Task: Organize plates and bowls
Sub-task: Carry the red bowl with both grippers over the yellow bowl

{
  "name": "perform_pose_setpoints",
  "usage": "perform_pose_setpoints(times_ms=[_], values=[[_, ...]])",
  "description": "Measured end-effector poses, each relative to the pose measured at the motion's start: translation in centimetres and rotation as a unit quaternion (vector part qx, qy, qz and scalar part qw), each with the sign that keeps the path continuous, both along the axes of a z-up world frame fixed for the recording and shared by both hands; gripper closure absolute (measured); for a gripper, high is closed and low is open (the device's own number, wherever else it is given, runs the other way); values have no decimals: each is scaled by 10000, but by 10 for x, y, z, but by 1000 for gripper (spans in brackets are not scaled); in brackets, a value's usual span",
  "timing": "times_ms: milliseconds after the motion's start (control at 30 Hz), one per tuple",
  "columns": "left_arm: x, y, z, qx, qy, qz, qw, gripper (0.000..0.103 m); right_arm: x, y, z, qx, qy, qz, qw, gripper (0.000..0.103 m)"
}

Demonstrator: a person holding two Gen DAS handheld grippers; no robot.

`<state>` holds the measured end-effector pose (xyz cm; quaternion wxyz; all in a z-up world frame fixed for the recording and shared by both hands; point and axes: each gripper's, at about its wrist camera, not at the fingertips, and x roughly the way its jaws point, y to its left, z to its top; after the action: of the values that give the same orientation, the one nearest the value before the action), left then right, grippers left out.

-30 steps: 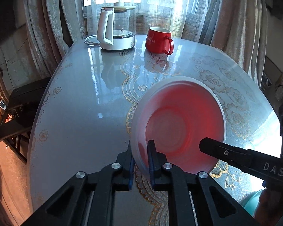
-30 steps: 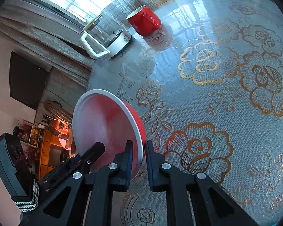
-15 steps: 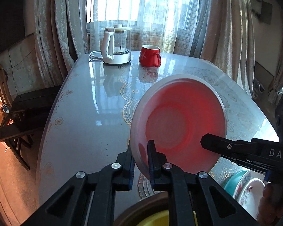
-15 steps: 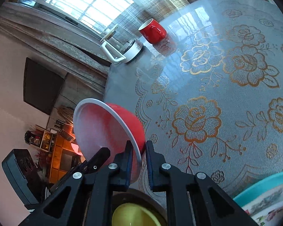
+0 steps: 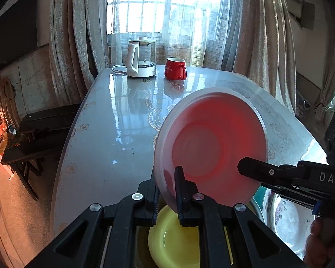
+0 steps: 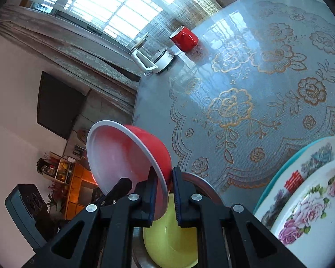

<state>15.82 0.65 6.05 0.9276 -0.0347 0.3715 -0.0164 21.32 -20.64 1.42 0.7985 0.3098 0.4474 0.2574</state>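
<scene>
Since the earlier frames, both my grippers have carried the red bowl (image 5: pixel 214 149) back from mid-table until it hangs tilted above a yellow bowl (image 5: pixel 178 243). My left gripper (image 5: pixel 168 192) and right gripper (image 6: pixel 163 192) are each clamped on its rim, at opposite sides. Floral plates (image 6: pixel 306 192) lie just right of the yellow bowl; far off on the table (image 5: pixel 114 134) stand a kettle (image 5: pixel 141 59) and red mug (image 5: pixel 175 68).

Red bowl (image 5: pixel 212 147) in both tools, above yellow bowl (image 5: pixel 176 239)
</scene>
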Motion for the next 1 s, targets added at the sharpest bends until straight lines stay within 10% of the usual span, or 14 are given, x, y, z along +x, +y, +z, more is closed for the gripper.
perform_pose_setpoints(times_ms=[1000], values=[[-53, 3, -36, -88, 481, -65, 9988, 90, -54, -3, -26, -99, 283, 60, 9995, 87]])
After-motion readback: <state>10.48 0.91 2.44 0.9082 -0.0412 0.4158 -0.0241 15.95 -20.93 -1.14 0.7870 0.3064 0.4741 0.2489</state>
